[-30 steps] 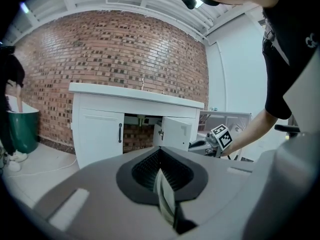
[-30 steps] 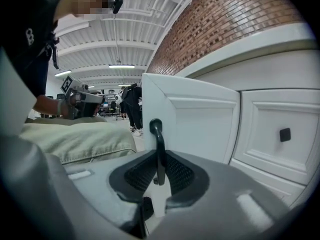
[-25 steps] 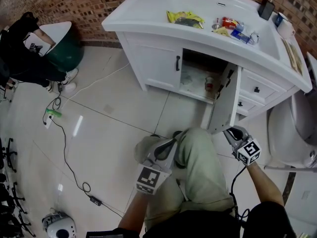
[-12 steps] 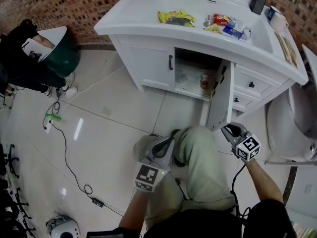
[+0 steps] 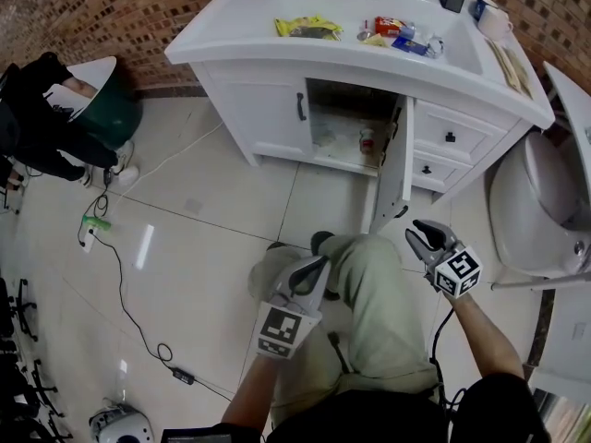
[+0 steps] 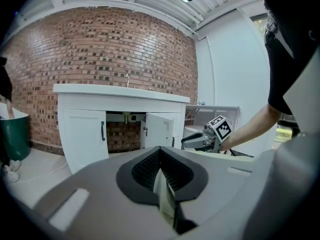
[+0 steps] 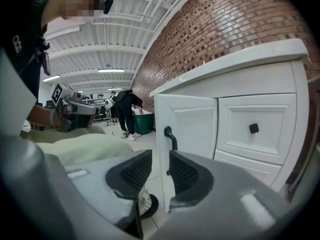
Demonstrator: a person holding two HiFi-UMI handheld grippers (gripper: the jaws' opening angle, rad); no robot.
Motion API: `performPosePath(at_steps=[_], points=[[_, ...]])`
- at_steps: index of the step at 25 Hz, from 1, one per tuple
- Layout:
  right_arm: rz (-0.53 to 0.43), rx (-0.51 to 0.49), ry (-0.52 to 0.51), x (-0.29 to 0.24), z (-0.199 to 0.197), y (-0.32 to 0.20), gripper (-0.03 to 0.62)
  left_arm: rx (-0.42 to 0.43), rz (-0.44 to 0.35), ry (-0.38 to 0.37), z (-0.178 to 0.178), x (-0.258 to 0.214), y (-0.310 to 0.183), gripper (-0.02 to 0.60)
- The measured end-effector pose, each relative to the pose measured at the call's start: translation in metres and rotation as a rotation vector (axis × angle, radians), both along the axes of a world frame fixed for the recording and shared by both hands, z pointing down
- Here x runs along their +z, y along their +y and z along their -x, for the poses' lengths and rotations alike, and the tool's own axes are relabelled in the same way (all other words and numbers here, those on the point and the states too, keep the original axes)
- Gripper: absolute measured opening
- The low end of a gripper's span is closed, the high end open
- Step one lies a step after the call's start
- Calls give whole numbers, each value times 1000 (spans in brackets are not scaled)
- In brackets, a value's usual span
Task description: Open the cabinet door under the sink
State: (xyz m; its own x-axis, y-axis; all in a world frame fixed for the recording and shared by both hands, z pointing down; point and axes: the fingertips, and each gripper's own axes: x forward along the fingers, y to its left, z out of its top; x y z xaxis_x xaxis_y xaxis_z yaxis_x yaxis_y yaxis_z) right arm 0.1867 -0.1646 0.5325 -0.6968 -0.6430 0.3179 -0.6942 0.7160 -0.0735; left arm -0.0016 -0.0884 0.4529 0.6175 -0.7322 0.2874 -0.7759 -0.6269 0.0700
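The white vanity cabinet [image 5: 268,118] stands under the sink. Its left door is closed; its right door [image 5: 392,169] is swung wide open and shows the inside. In the right gripper view that open door [image 7: 187,129] and its black handle [image 7: 171,136] are just beyond my right gripper [image 7: 160,176]. That gripper's jaws are opening, with nothing between them. In the head view my right gripper [image 5: 417,231] hovers a little off the door's lower corner, apart from it. My left gripper [image 5: 312,268] is over the person's knee, and its pads [image 6: 161,169] meet, empty.
A small bottle [image 5: 367,139] stands inside the cabinet. Two drawers [image 5: 450,137] sit right of the open door, and a toilet [image 5: 536,201] lies further right. Packets lie on the countertop [image 5: 305,28]. A green bin [image 5: 106,104] and a cable [image 5: 120,275] are at the left.
My right gripper has let its jaws spread and drawn back from the door's edge. The left gripper has shifted slightly over the knee. The door stays open.
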Motion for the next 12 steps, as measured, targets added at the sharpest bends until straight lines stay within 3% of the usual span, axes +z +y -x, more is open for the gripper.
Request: performPosePath(at_steps=[6, 12], points=[[-73, 9, -90, -54, 6, 35, 83, 33, 3, -9, -20, 1, 31, 17], [-130, -52, -188, -112, 33, 73, 29, 46, 5, 11, -37, 1, 60, 17]])
